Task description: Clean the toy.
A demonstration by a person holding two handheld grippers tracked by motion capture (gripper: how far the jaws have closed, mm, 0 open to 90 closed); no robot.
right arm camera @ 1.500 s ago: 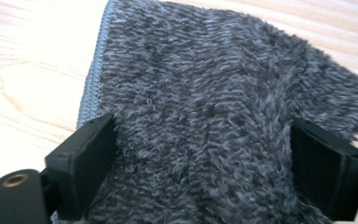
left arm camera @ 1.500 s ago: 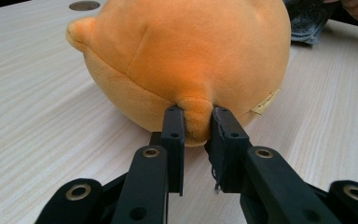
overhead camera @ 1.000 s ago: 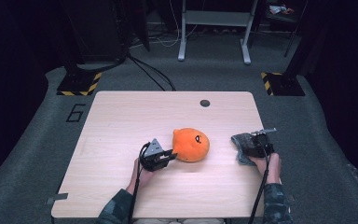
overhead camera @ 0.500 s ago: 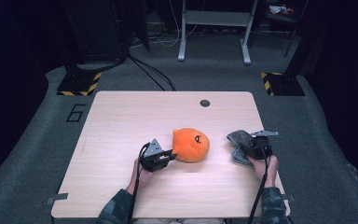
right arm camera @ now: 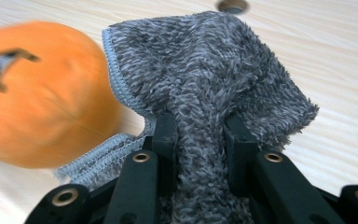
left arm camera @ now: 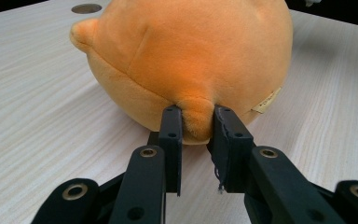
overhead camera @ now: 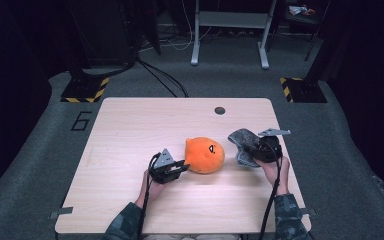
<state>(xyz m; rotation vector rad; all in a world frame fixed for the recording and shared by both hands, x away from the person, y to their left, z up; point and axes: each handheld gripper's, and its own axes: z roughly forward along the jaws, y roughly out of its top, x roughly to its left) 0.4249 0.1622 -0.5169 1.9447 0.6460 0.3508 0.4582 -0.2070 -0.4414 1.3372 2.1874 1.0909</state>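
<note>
A round orange plush toy (overhead camera: 205,155) with a small black face mark lies in the middle of the wooden table (overhead camera: 130,130). My left gripper (overhead camera: 182,166) lies low at its near left side, and in the left gripper view the jaws (left arm camera: 197,116) are shut on a small nub of the orange plush toy (left arm camera: 191,51). My right gripper (overhead camera: 248,148) is to the right of the toy, shut on a fluffy grey cloth (overhead camera: 241,142) held up off the table. In the right gripper view the grey cloth (right arm camera: 205,60) bunches between my jaws (right arm camera: 200,123), with the plush toy (right arm camera: 42,98) blurred at left.
A round cable hole (overhead camera: 220,110) sits near the table's far edge. Beyond the table are a white metal frame (overhead camera: 230,30), cables on the grey floor, and two black bases with yellow striped tape (overhead camera: 85,90). The table's left half is bare wood.
My right gripper has risen with the grey cloth and shifted left toward the plush toy, so the cloth now hangs off the table. The left gripper and the toy have not moved.
</note>
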